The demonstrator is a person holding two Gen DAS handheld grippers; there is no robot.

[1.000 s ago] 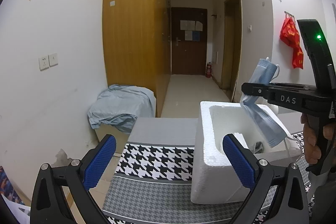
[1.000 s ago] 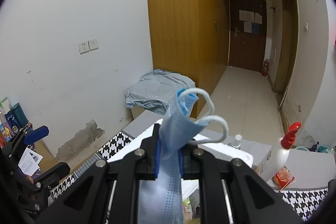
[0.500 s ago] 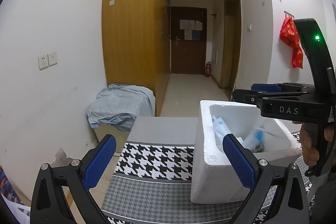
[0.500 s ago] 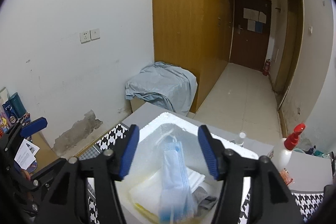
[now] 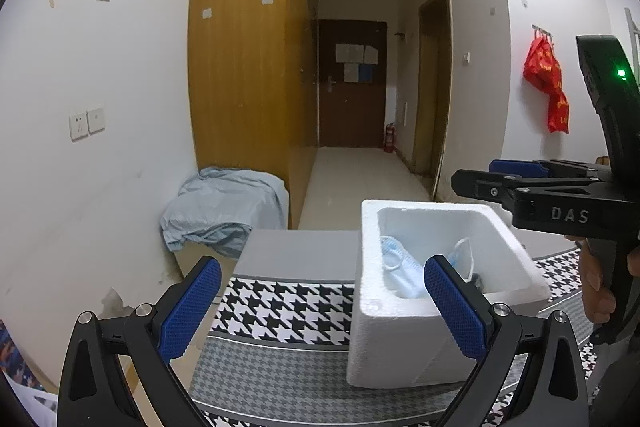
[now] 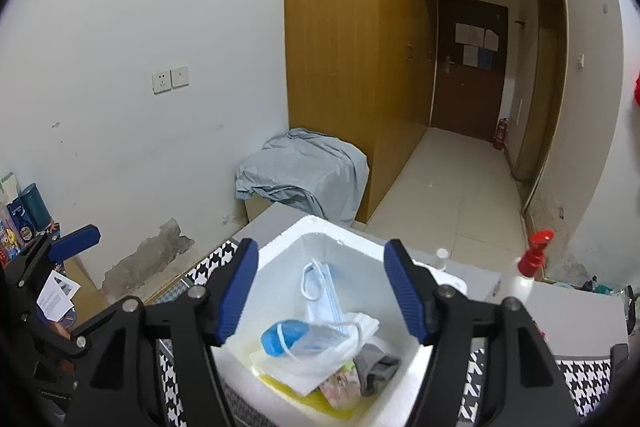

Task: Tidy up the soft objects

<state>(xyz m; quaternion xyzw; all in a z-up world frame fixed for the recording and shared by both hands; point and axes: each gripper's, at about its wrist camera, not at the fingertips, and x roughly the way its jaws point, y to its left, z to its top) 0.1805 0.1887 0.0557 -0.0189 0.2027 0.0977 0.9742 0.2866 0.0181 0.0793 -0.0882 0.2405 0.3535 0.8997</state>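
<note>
Left gripper [image 5: 320, 301]: jaws spread wide, holding nothing, low in front of the foam box and off its left corner.
Right gripper [image 6: 322, 291]: jaws spread wide, holding nothing, hovering directly above the foam box's open top.
Foam box [image 6: 280, 245]: white, open, standing on the houndstooth cloth [image 5: 280, 303].
Face mask [image 6: 326, 293]: light blue, lying inside the foam box against its far-left wall, ear loop showing.
Other contents: a second mask [image 6: 320, 341], white sheets and a grey cloth [image 6: 376, 367] piled in the foam box.
Spray bottle [image 6: 528, 267]: red-topped, right of the foam box.
Grey sheet [image 6: 304, 175]: draped on a low stand beyond the foam box, beside the wooden wardrobe [image 6: 352, 67].
</note>
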